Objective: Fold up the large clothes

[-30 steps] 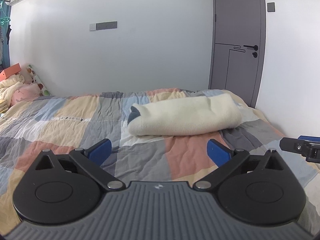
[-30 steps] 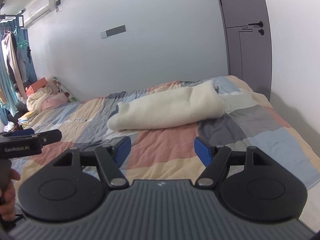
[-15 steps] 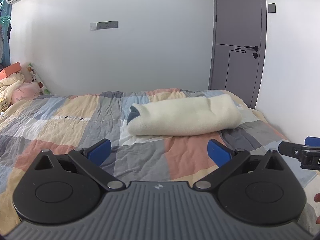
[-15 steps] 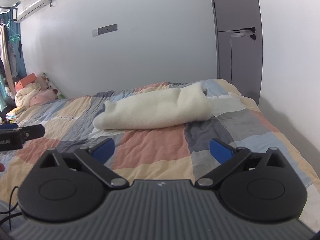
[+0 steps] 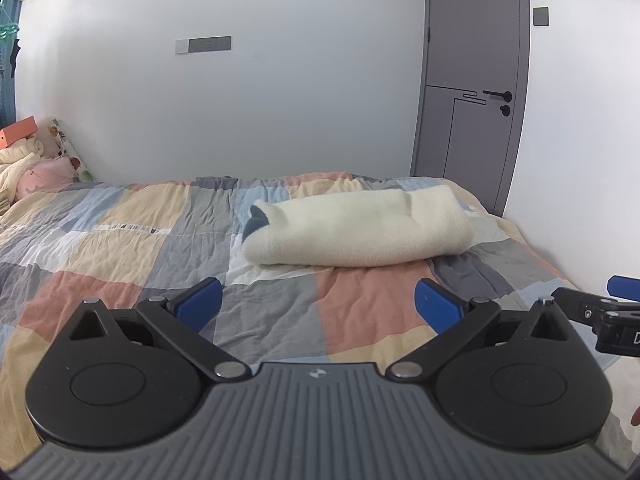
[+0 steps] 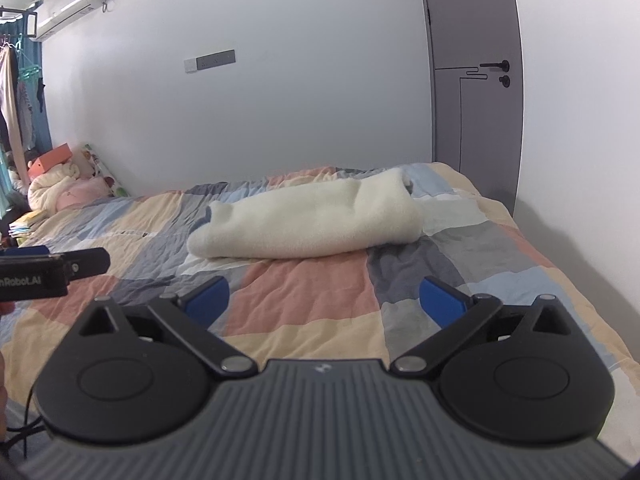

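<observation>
Both tools, left tool (image 5: 318,304) and right tool (image 6: 324,300), are spread and empty; the folded garment (image 5: 360,228) lies near the bed's (image 5: 120,240) far edge. You appear finished; next, withdraw.

A plain white wall (image 5: 280,112) runs behind the bed (image 5: 120,248), which wears a patchwork cover of peach, grey, pale blue and salmon squares. A grey switch panel (image 5: 203,45) sits on that wall. To the right stands a grey door (image 5: 476,80) with a black handle (image 5: 498,95), a small grey switch (image 5: 541,16) beside it. High on the left hangs an air conditioner (image 6: 72,4). Pillows and soft bedding (image 6: 68,192) pile at the bed's far left end, topped by an orange box (image 6: 50,158), with clothes hanging (image 6: 12,112) past them. Even daylight fills the room.
</observation>
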`<state>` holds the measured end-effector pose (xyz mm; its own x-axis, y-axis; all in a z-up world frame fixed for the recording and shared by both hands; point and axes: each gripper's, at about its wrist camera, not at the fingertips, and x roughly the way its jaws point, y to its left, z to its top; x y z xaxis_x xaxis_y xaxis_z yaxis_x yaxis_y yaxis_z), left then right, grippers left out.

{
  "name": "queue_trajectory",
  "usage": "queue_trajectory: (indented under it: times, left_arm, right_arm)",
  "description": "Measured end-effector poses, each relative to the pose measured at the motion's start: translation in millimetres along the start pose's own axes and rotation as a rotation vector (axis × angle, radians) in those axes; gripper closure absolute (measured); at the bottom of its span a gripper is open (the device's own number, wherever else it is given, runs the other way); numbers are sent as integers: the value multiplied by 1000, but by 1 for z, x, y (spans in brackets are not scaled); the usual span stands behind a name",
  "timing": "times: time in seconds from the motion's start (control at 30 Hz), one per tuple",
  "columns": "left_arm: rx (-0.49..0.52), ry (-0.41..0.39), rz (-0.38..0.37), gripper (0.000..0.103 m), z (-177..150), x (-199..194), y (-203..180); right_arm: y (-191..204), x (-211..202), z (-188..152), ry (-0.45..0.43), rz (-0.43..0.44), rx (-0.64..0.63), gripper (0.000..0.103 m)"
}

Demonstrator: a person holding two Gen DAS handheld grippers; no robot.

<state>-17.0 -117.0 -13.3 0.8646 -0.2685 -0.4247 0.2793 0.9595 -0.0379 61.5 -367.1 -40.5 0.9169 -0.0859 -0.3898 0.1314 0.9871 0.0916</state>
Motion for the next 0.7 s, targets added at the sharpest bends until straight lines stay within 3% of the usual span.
queue_trajectory:
  times: [0.43,0.7]
  left_arm:
    - [-39,16,-26,0,-1,-2,4]
    - [1,-1,-2,0,-3,-6,-3]
  right_arm:
    - [1,-5,2,-18,-1,-16,0]
    - [2,-8,0,-24,0,-17,0]
